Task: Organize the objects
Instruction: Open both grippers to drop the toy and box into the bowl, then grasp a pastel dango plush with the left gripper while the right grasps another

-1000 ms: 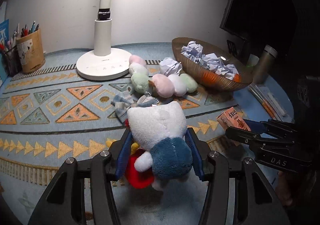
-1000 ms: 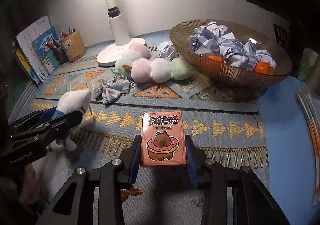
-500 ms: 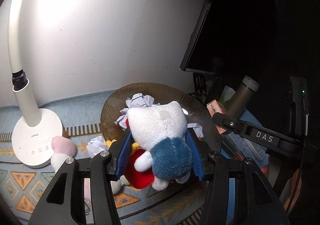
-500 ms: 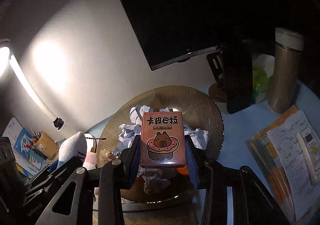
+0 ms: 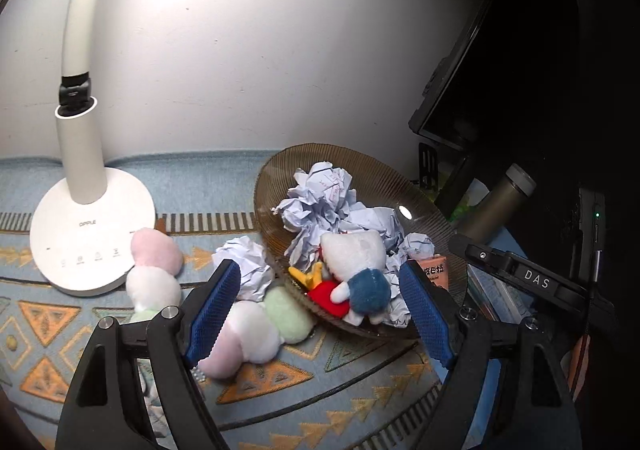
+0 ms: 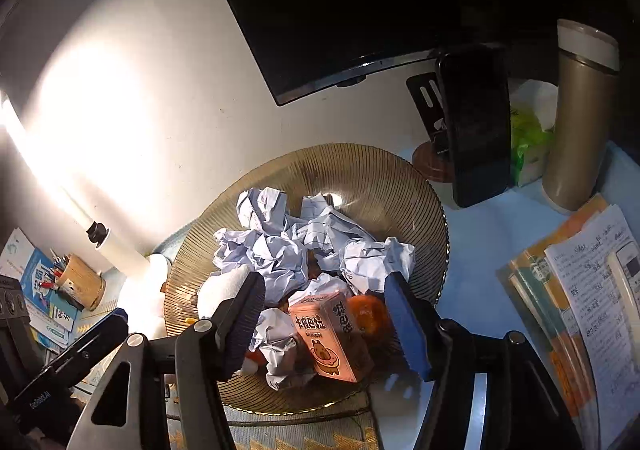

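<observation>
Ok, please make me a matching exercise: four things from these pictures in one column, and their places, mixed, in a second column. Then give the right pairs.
Things:
1. plush toy
2. pink box
3. pastel plush string
4. pen holder

Places:
A. on the patterned mat, beside the bowl
B. in the bowl, beside an orange
C. far left, near booklets
D. in the bowl, on crumpled paper, between the open left tool's fingers

Pairs: 1-D, 2-B, 3-A, 4-C

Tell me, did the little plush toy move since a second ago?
Yes. The plush toy left the patterned mat and now lies in the ribbed bowl among crumpled paper; the left hand-held gripper has just opened, releasing it.
</observation>
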`<state>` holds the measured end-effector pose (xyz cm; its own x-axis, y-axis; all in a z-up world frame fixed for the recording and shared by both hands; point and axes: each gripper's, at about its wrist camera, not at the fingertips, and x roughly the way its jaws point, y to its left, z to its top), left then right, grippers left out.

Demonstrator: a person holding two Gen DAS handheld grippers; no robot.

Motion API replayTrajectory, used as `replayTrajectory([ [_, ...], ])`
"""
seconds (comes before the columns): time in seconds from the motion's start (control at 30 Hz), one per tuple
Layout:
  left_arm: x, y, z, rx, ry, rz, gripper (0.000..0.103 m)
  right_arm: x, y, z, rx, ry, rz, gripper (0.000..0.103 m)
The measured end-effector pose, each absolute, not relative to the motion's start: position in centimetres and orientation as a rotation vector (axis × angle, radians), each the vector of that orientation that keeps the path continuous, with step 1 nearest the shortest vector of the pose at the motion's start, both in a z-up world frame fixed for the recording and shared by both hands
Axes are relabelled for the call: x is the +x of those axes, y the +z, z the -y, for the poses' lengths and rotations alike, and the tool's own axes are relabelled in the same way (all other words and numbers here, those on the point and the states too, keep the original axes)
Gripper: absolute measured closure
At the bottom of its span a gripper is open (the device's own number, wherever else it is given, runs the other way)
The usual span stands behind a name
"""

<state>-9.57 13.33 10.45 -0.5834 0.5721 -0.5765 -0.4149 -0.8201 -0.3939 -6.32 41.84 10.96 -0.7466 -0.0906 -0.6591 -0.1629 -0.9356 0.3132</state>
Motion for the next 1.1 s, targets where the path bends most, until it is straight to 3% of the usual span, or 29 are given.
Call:
replayTrajectory([
  [0.13,-6.5,12.2,-8.4,-0.909,2.491,0.313,0.023,-4.4,12.9,-40.4,-1.084,2.939,-0.597,0.042],
  [0.33,-2.1,12.6,-2.5,-0.869,2.686,0.271,0.023,-0.3,15.1,-33.4,-1.092,3.147,-0.467,0.038],
  [0.37,-1.5,12.1,-1.9,-0.872,2.705,0.248,0.023,0.3,14.8,-32.2,-1.114,3.167,-0.445,0.031],
  [0.4,-1.1,11.4,-1.5,-0.887,2.715,0.226,0.023,0.8,14.3,-31.0,-1.134,3.174,-0.431,0.017],
  [0.47,-0.6,9.5,-0.9,-0.942,2.723,0.206,0.023,1.6,12.8,-29.3,-1.149,3.181,-0.418,0.01],
  [0.7,-0.6,4.0,0.2,-1.063,2.702,0.27,0.023,1.2,5.9,-26.1,-1.282,3.106,-0.248,0.01],
  [0.83,-1.0,3.1,-0.5,-1.12,2.695,0.225,0.023,0.6,3.4,-26.6,-1.325,3.067,-0.27,0.01],
  [1.1,-0.6,3.0,-1.4,-1.118,2.689,0.142,0.023,0.6,3.0,-26.9,-1.334,3.05,-0.29,0.01],
])
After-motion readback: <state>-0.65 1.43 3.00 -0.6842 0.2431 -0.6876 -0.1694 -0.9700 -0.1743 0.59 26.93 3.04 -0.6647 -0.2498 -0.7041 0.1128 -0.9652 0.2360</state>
